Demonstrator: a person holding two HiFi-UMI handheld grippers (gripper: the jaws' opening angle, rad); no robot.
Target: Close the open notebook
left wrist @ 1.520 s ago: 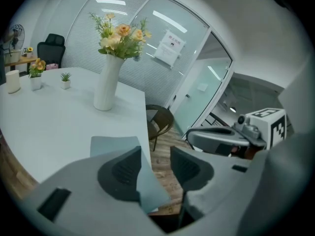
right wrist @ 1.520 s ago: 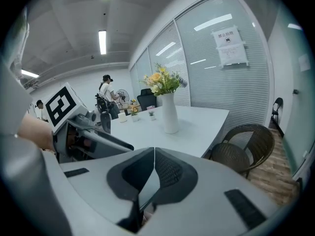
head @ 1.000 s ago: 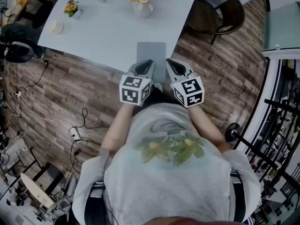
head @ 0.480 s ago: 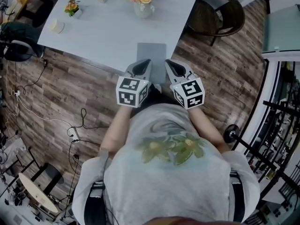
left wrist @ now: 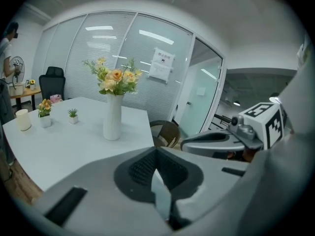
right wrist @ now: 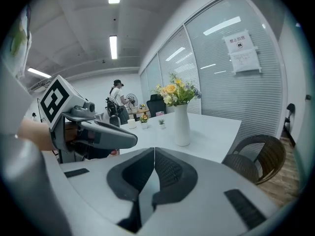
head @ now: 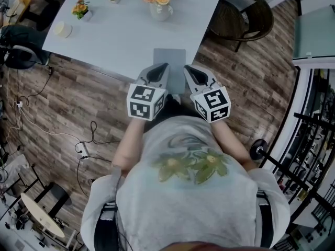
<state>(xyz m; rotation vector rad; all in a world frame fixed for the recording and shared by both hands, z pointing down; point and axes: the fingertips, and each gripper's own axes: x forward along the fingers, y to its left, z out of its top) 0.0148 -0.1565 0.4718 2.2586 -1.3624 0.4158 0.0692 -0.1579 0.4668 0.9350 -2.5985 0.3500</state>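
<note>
**Claws.** The left claw [left wrist: 156, 150] has its two dark ribbed pads pressed together, with nothing caught between them. The right claw [right wrist: 154, 151] is in the same condition: pads together, empty. Seen from the head view, the left claw [head: 164, 67] and the right claw [head: 187, 68] are held side by side, just apart, and both point toward 12 o'clock. The person stands at 6 o'clock of them.

**Task object.** A flat grey rectangular notebook [head: 169, 58] lies directly at 12 o'clock of the two claws, at the near edge of the pale blue-grey surface [head: 120, 33]. The tip of the left claw overlaps its 7 o'clock corner and the right claw stands at its 5 o'clock corner. Contact cannot be confirmed from above, and neither gripper view shows the notebook.

**Progress.** The notebook shows as a single plain rectangle with no spread pages and no raised cover. On that evidence it is judged already closed, with nothing of the task left beyond drawing the claws clear.

**Surroundings.** A tall white vase of yellow and orange flowers [head: 159, 7] stands at 12 o'clock of the notebook, well apart from it. A dark woven round chair [head: 246, 12] sits off the surface at 2 o'clock.
</note>
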